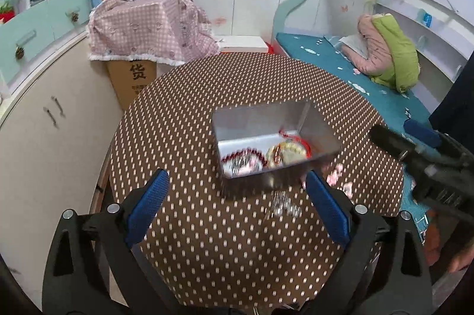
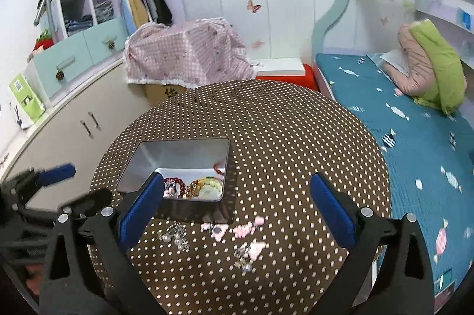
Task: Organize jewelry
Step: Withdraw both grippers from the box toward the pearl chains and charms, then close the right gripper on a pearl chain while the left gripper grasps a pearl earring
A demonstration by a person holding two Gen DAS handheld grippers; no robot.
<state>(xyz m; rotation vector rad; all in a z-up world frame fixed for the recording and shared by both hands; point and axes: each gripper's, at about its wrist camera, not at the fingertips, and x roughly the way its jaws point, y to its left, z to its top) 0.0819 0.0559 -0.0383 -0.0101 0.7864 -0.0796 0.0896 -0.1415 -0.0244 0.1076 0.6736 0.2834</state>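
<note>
Gaping wide and empty, left gripper (image 1: 237,208) and right gripper (image 2: 237,208) hover over the table (image 2: 296,137); tin (image 2: 180,150) holds beads (image 2: 177,184) near the table's middle.

Brown tablecloth (image 2: 266,122) with pale dots, centre frame; silver tin (image 2: 177,155); pink charms (image 2: 246,229) lower centre; teal bedspread (image 2: 414,152), right.
</note>
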